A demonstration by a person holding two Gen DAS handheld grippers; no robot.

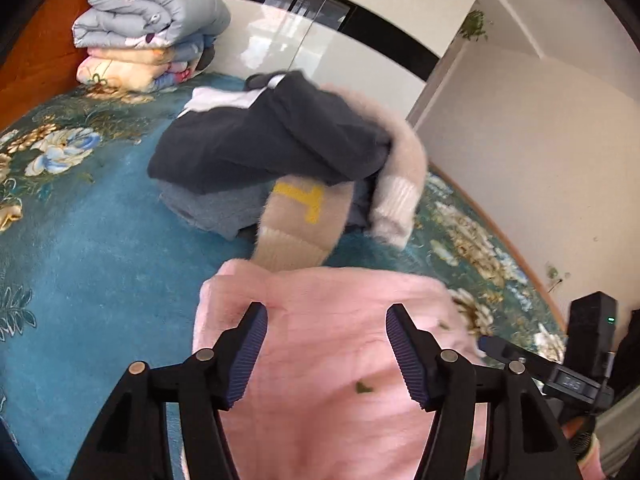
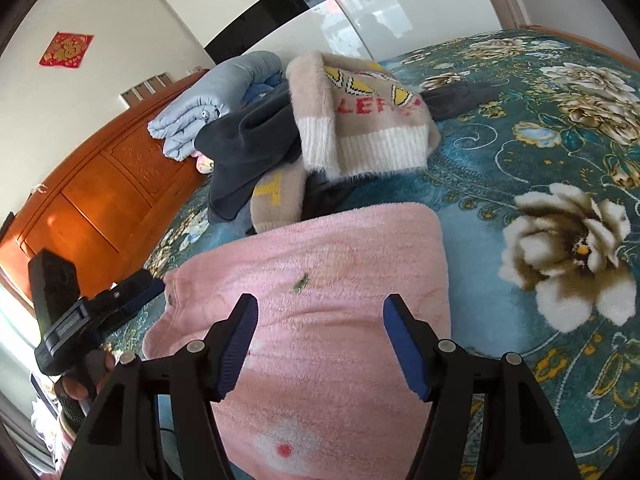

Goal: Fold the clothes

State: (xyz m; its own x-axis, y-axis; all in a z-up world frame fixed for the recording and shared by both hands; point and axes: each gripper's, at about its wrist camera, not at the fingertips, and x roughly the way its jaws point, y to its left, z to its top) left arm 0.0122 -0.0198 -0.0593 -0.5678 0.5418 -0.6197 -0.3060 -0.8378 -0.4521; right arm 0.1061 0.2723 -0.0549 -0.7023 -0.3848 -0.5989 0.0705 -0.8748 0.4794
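A pink fleece garment lies folded flat on the teal floral bedspread, also in the right wrist view. My left gripper is open and empty, hovering just above the pink garment. My right gripper is open and empty, also just above it. Beyond lies a heap of clothes: a dark navy garment, a beige fuzzy sweater with yellow letters, and a grey piece. In the right wrist view the beige sweater lies on top of the dark garment.
Folded quilts are stacked at the orange wooden headboard. A glossy white wardrobe stands behind the bed. The other gripper's body shows at the right edge of the left wrist view and at the left edge of the right wrist view.
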